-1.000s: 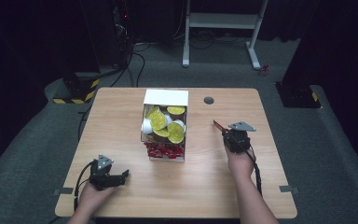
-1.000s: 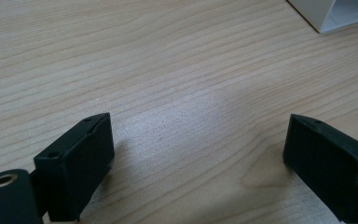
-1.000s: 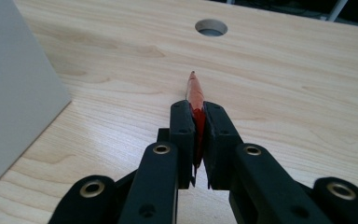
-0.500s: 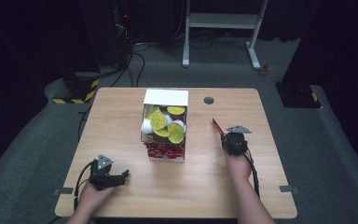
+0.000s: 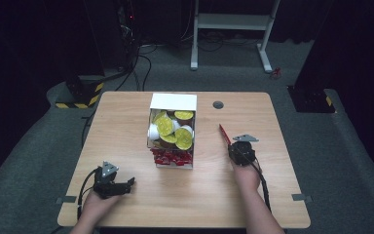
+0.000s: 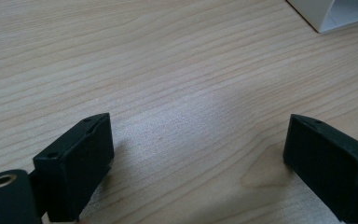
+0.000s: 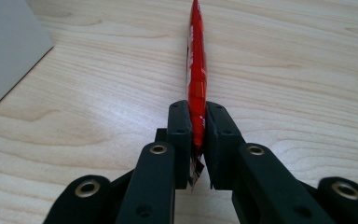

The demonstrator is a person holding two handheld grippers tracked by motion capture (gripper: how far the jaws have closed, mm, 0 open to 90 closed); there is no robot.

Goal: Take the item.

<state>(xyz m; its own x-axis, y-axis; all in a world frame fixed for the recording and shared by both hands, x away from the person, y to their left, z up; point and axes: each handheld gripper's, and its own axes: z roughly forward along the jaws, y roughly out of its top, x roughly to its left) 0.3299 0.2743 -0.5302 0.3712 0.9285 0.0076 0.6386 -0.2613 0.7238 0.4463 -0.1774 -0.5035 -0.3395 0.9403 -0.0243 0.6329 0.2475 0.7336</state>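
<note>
Red sachet (image 7: pixel 196 70) clamped edgewise in right gripper (image 7: pixel 196 140), right of white box (image 5: pixel 173 127); left gripper (image 6: pixel 198 158) spread wide, nothing held, low over wooden table (image 6: pixel 168 70)

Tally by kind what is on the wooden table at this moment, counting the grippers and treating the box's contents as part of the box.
White cardboard box of pods and red packets: 1
Flat red foil packet, clamped in the right gripper: 1
Black two-jaw grippers, including the open left gripper: 2
Total: 4

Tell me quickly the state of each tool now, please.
Left tool: open, holding nothing, above the table.
Right tool: closed on a red packet.
</note>
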